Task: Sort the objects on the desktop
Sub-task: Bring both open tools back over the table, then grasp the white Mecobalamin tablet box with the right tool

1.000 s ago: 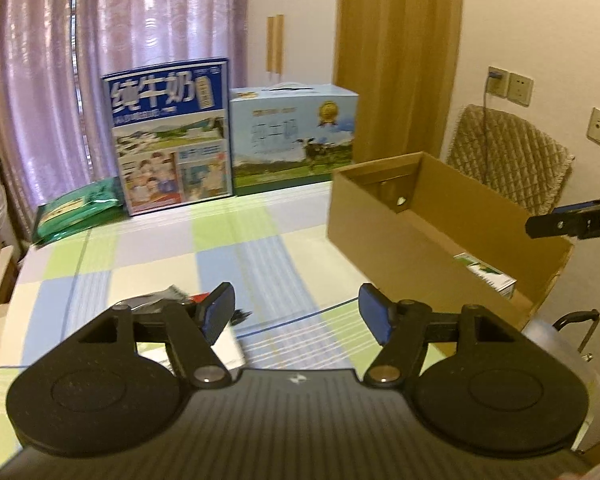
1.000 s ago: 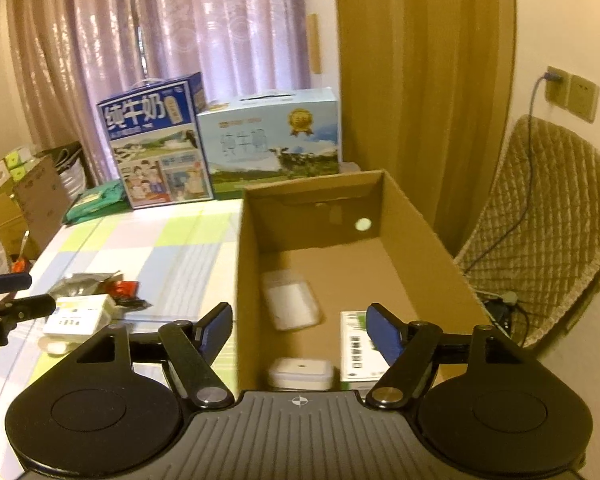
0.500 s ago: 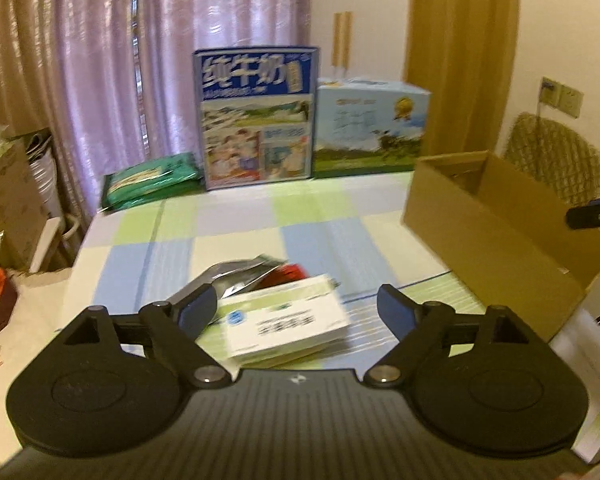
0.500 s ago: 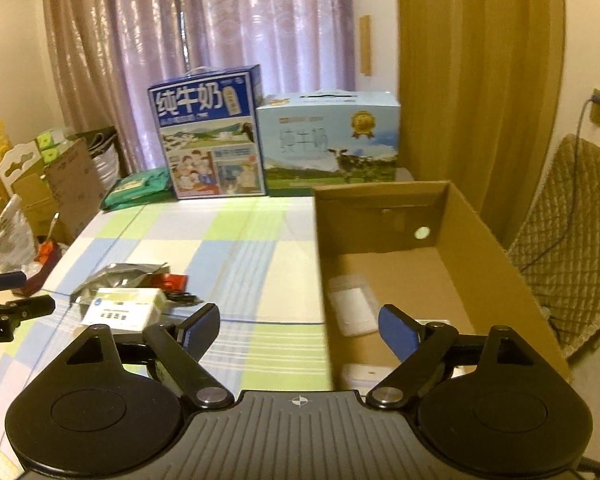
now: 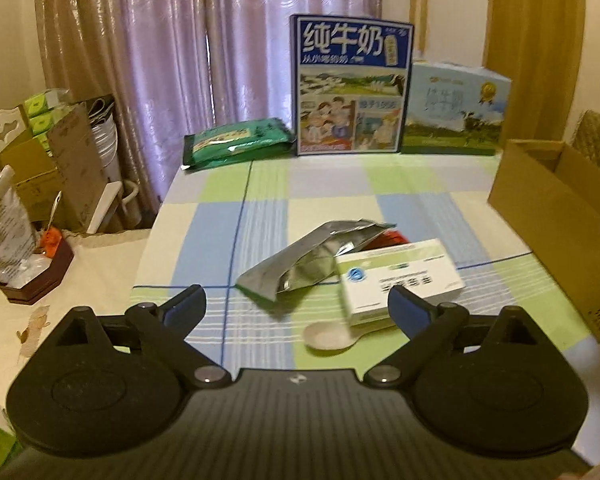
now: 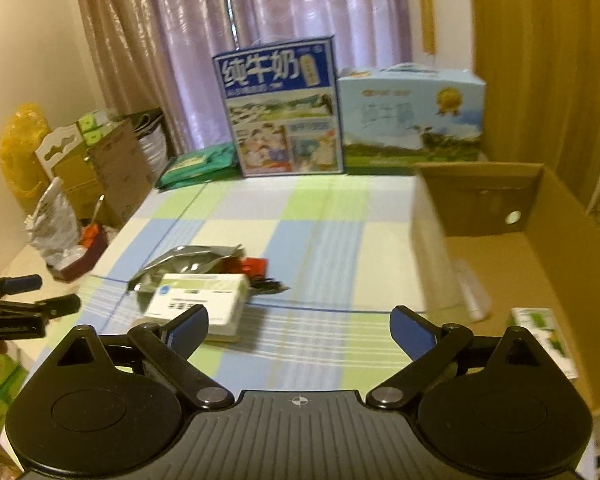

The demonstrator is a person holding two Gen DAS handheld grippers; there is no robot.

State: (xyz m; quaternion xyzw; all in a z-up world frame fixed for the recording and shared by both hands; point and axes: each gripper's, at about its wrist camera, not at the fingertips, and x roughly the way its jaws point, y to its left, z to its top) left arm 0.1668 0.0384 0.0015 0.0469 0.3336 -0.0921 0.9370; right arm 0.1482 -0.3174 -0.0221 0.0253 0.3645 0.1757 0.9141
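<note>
On the table (image 5: 328, 200) a pouch (image 5: 312, 256) is seen at the centre, with a carton (image 5: 400, 280) laid against its right end and partly over a spoon (image 5: 332, 334) — the spoon nearest the camera. A box (image 5: 556, 220) is set at the right edge. Along the far edge, left to right, a packet (image 5: 236, 142) and two milk cases (image 5: 352, 88) are ranged.
</note>
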